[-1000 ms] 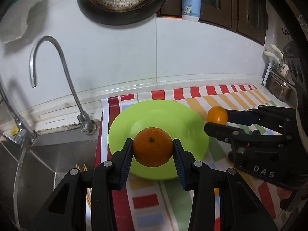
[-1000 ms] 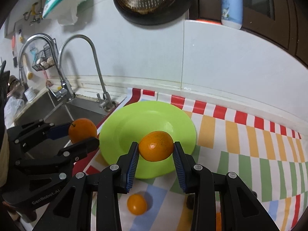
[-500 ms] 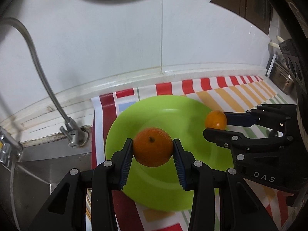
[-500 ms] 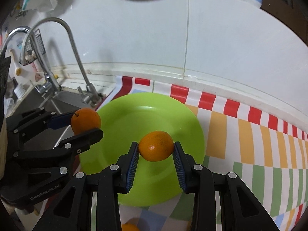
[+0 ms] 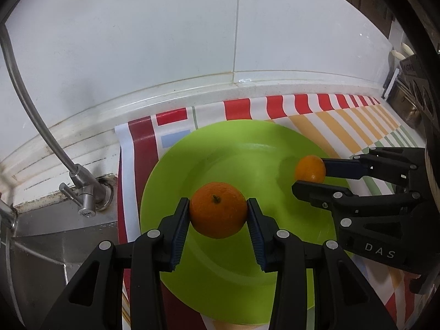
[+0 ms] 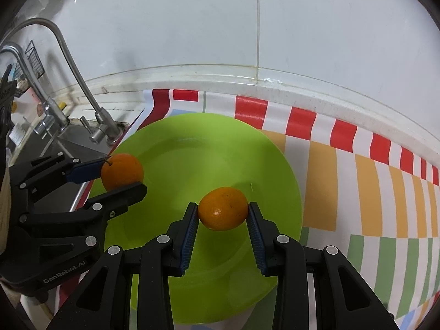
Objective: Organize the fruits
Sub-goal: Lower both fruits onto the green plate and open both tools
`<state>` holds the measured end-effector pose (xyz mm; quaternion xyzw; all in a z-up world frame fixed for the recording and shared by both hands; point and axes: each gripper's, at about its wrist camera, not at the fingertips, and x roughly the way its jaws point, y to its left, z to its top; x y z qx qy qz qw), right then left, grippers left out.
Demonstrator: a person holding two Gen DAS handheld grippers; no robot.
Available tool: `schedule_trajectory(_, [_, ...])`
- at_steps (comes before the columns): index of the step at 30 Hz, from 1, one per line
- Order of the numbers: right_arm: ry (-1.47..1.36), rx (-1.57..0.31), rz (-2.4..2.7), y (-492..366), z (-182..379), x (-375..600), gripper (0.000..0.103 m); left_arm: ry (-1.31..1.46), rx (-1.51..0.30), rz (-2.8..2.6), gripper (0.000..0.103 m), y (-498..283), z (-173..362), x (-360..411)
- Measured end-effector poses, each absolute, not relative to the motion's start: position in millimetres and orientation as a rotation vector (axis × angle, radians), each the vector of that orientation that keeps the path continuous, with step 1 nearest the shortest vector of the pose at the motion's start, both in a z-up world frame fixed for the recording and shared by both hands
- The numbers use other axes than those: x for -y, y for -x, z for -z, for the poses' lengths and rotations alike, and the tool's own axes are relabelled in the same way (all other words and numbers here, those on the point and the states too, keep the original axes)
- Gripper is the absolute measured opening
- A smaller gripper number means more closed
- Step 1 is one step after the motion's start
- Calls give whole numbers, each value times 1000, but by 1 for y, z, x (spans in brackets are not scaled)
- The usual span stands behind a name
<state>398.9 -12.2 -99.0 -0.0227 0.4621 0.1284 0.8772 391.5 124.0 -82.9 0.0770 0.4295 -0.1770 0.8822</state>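
Plate [image 5: 247, 151]: lime green. Oranges [image 5: 217, 209] [image 6: 222, 208]: orange. Mat [image 6: 357, 181]: white with red, orange, green, blue blocks and stripes. Fingers [image 5: 178, 228]: black, blue pads. Wall [image 5: 165, 41]: white.

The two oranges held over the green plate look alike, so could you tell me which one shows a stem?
The orange in the left gripper: this orange shows a dark stem; the orange in the right gripper shows none.
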Motion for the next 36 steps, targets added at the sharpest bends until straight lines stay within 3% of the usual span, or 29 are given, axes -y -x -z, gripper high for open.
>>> schedule_trajectory(2, [51,-956,-270,-397,97,11,37,-159,-891,378,43,-391,83,-125])
schedule_trajectory(5, [54,-943,-265,-395,94,11,38,-153,-874,356,54,-388,79,-128])
schedule_trajectory(13, [40,-904,-259,-381,74,17,38,-161,-830,331,58,-367,52,-134])
schedule_trajectory(16, [28,-876,-254,-367,63,19,43,-161,-811,328,58,-353,40,-133])
schedule_trajectory(26, [13,-753,-209,-303,23,27,43,-154,-716,331,65,-294,6,-132])
schedule_trajectory(30, [4,-711,-166,-275,15,32,50,-155,-679,330,69,-272,-3,-132])
schedule_trajectory(36, [-12,-681,-129,-239,8,35,50,-151,-636,344,74,-241,-14,-131])
